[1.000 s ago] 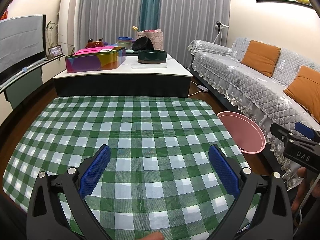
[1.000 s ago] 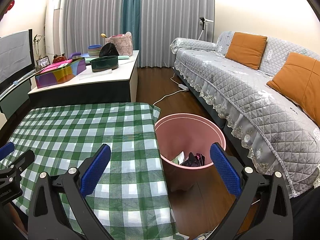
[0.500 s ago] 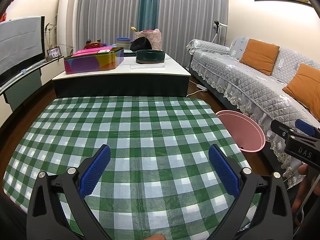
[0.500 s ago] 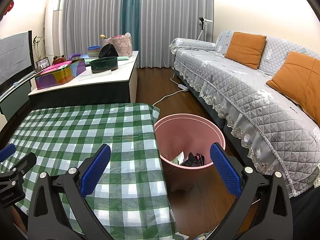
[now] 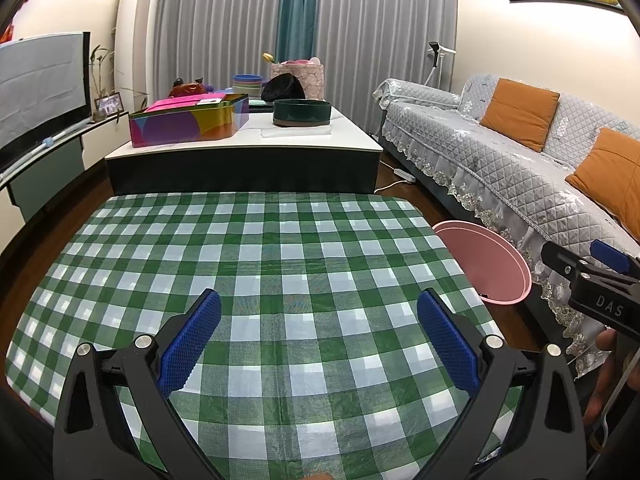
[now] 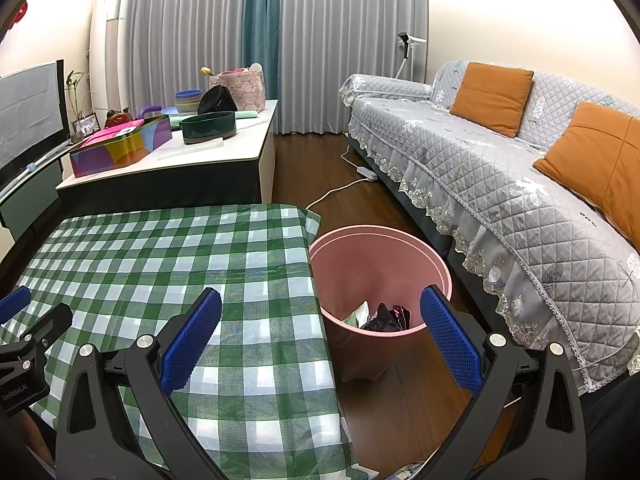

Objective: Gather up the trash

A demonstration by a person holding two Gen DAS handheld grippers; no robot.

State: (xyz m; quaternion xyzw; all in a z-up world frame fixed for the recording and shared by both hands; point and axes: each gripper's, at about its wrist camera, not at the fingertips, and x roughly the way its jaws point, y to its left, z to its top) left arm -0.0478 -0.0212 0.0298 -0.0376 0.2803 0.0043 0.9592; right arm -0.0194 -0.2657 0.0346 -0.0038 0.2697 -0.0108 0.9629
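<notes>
Both jaws stood wide apart, empty. Crumpled wrappers [image 6: 384, 316], judged light and soft, lay in the pink bin [image 6: 440, 264] at 3 o'clock of the checked counter [image 5: 256, 264]; any protruding edge would serve as a hold.

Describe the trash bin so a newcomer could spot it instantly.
Start at the long grey quilted sofa with orange cushions. On the wooden floor between it and the green checked table stands the pink bin, right by the table's edge. It is the only round, open pink tub there, with crumpled wrappers at its bottom.

Even, bright indoor light, soft shadows; both views are sharp, with strong fisheye bending and dark corners.
</notes>
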